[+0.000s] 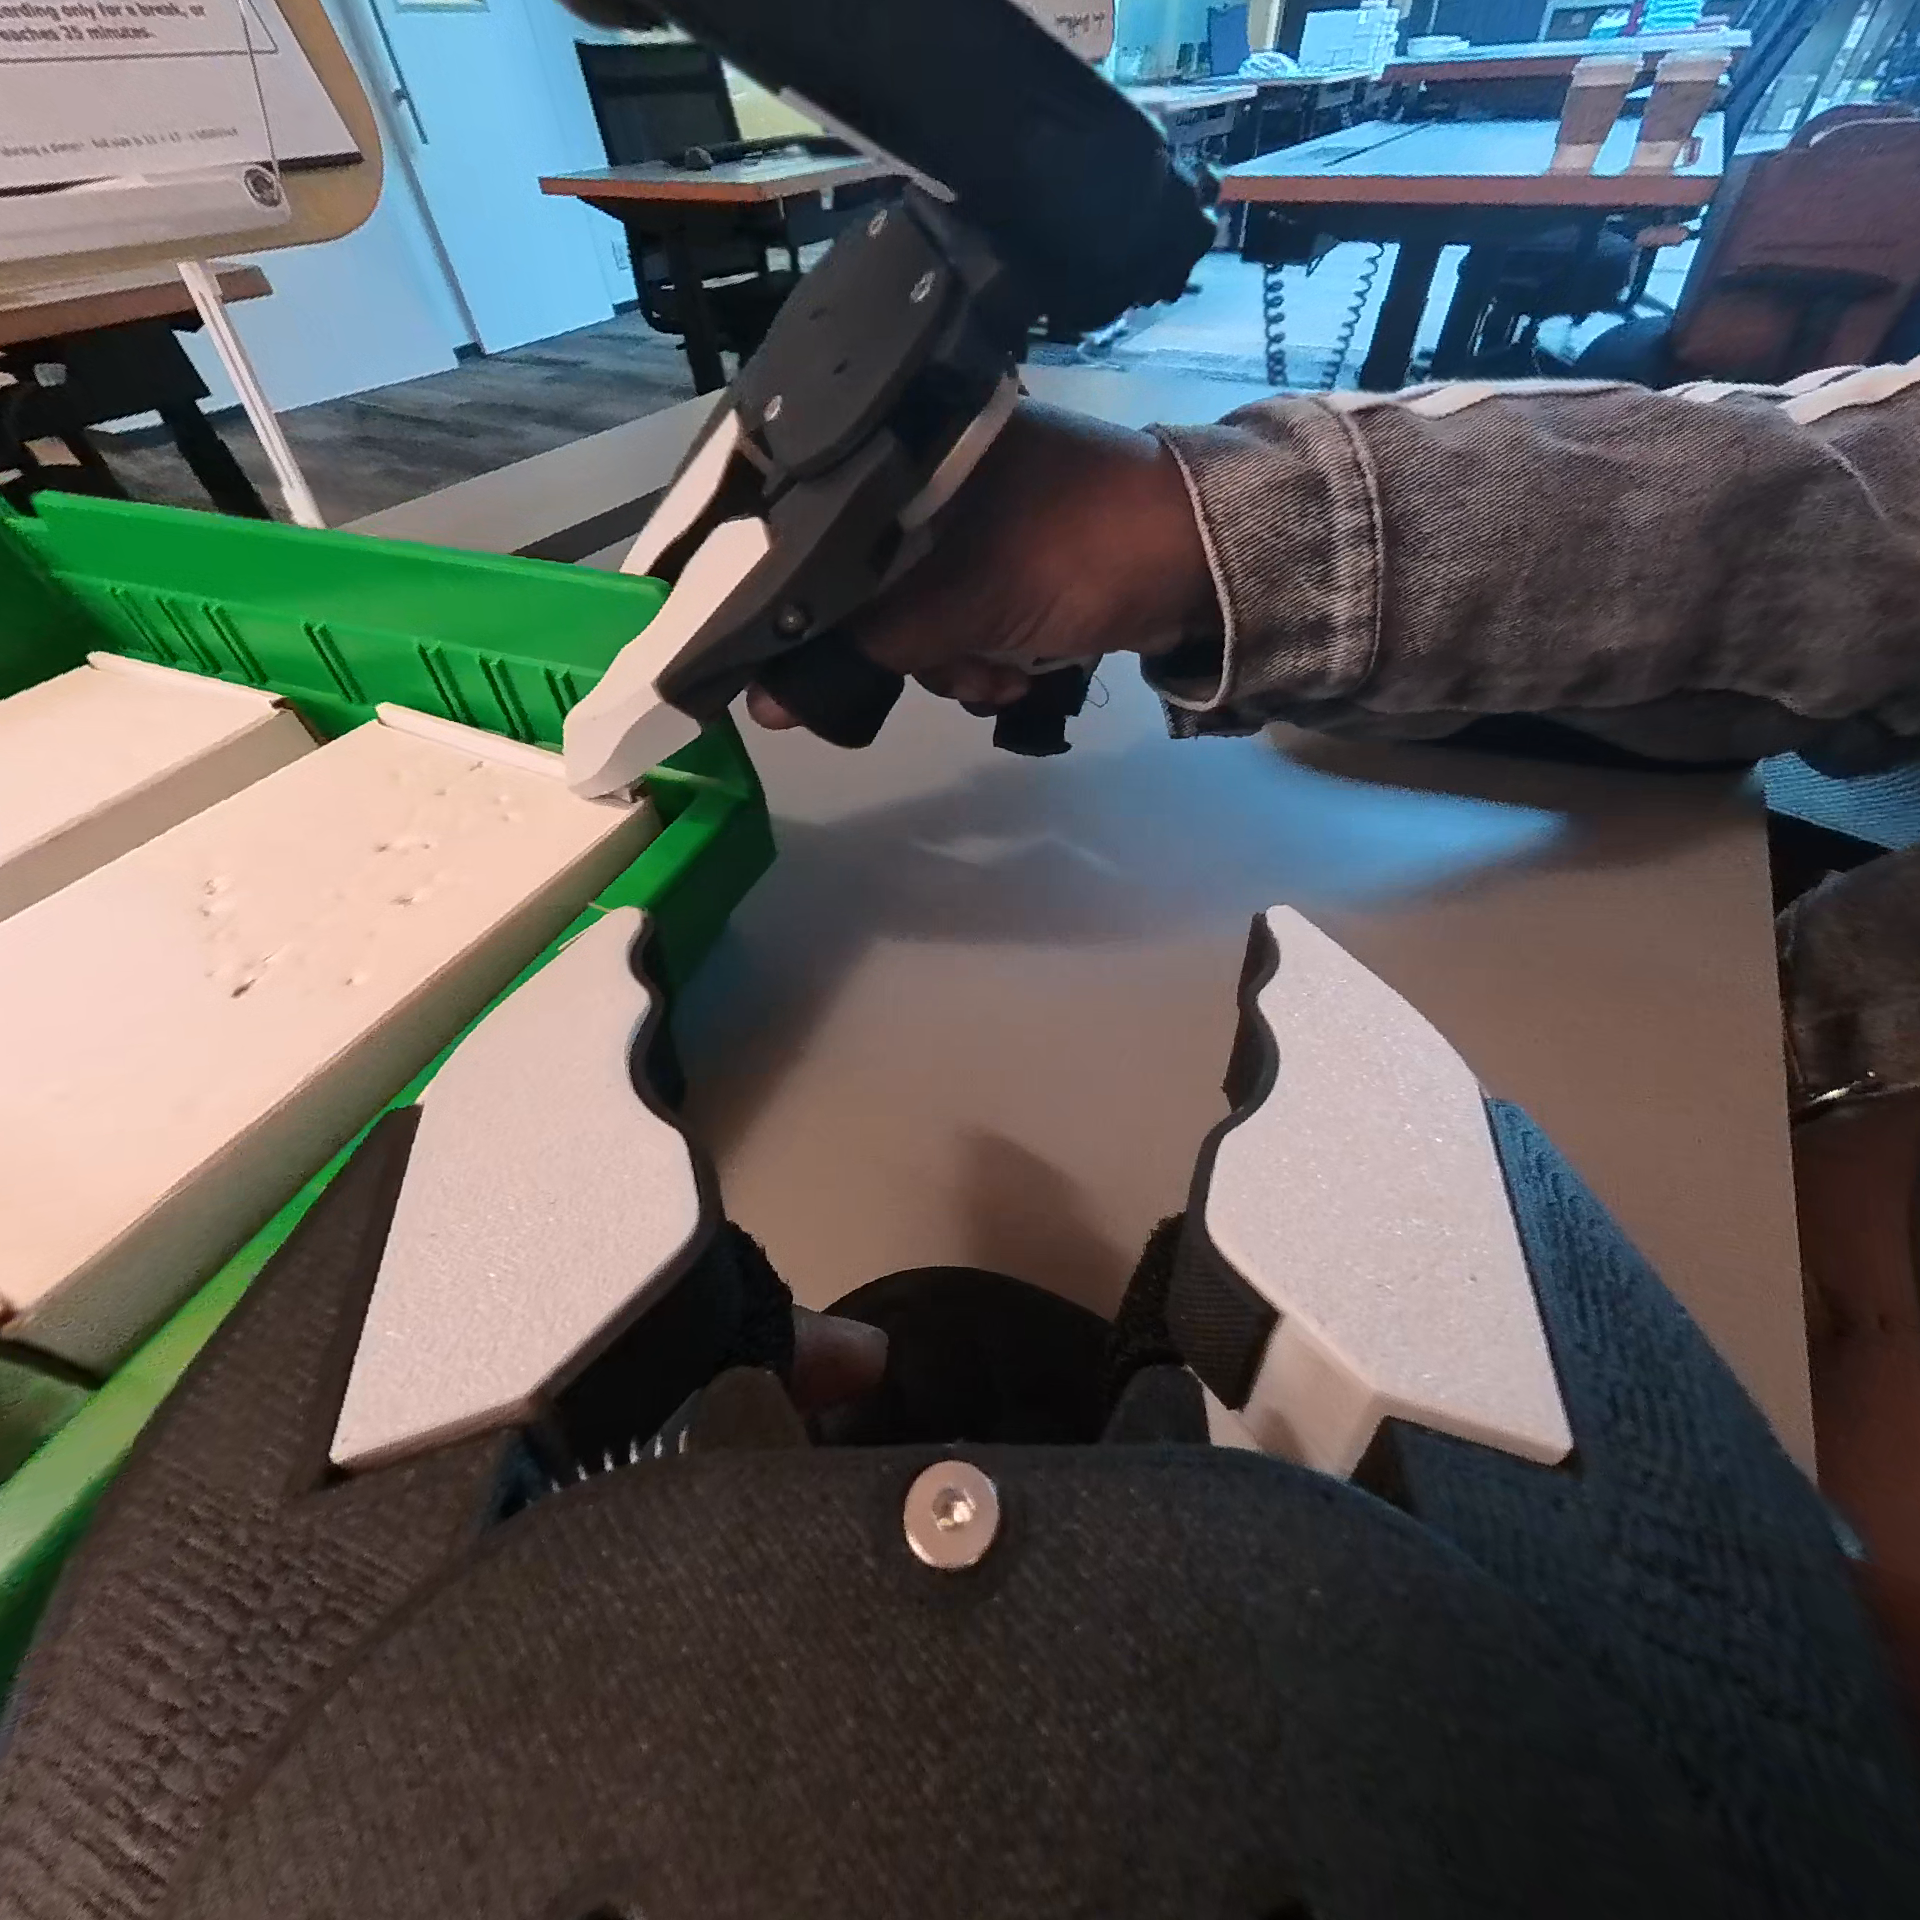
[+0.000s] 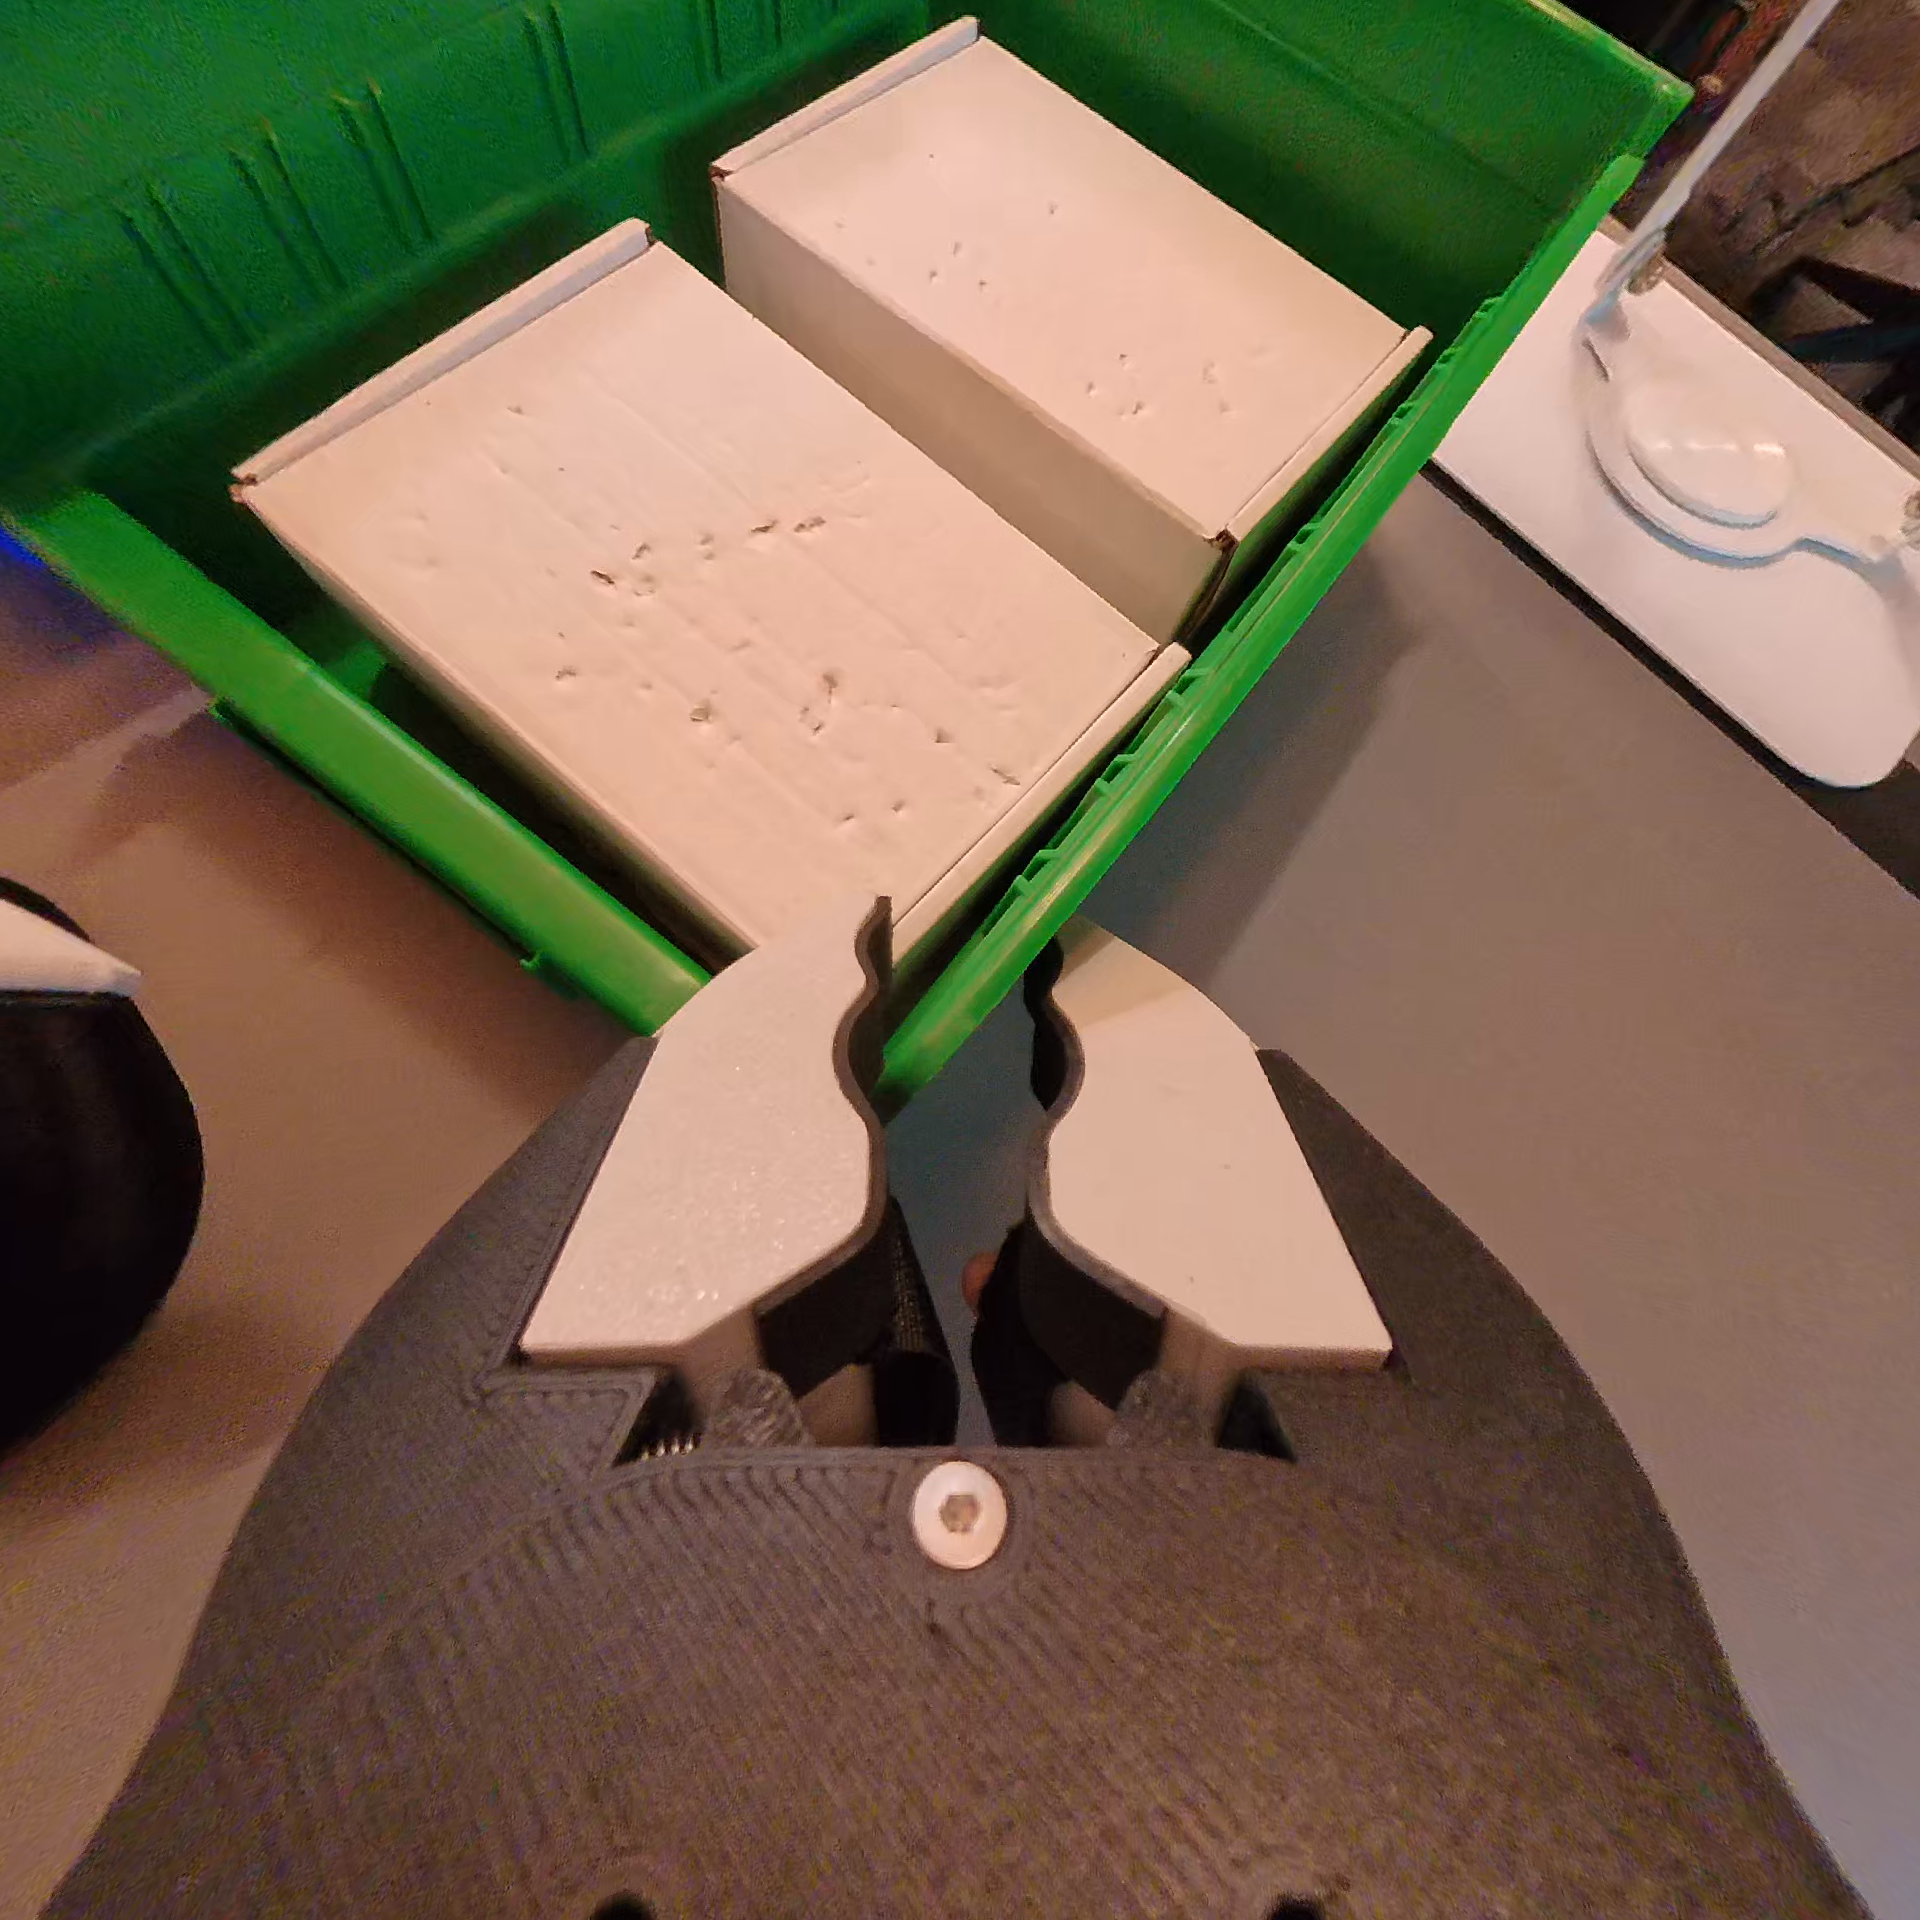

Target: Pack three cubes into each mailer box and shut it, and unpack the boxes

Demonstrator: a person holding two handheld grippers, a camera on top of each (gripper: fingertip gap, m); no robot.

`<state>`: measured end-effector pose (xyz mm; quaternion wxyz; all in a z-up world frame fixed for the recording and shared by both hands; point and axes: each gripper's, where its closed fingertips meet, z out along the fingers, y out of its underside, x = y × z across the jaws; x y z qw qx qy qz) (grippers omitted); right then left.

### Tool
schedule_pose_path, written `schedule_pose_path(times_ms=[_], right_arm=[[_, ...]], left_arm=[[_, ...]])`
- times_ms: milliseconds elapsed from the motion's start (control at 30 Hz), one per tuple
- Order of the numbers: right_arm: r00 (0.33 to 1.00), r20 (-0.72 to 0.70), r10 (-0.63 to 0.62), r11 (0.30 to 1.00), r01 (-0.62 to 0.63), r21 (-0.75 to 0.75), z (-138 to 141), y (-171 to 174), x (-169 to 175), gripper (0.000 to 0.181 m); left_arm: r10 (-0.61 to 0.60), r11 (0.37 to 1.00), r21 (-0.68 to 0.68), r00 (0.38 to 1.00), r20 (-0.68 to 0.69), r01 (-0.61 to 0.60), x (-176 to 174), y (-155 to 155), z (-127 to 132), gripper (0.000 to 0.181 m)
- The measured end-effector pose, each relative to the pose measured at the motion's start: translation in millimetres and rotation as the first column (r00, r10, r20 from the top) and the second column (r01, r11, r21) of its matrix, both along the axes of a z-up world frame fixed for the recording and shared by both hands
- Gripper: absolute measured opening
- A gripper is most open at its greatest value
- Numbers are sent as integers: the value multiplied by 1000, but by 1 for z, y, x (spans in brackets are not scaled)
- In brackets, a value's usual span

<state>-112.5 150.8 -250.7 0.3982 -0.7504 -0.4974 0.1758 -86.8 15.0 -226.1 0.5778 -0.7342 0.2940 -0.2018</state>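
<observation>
Two closed white mailer boxes (image 2: 717, 582) lie inside the green bin (image 2: 436, 790). The right gripper (image 2: 956, 997) has its fingers nearly together at the bin corner, holding nothing. The left gripper (image 1: 951, 997), beside the bin, has fingers wide apart.

Green bin (image 2: 447, 821); white, dent-speckled mailer boxes (image 2: 686, 623); table (image 1: 1143, 935) seemingly grey.

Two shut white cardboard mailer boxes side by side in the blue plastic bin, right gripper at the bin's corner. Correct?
Not quite: the plastic bin is green, not blue, as the right wrist view shows. The rest holds: two shut white cardboard mailer boxes sit side by side in it, with the right gripper at its corner.
</observation>
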Motion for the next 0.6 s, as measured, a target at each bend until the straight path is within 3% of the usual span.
schedule_pose_path(times_ms=[600], right_arm=[[998,8,55,998,-55,9,0,-7,-52,25]], left_arm=[[-14,1000,6,1000,-18,14,2,-2,-1,103]])
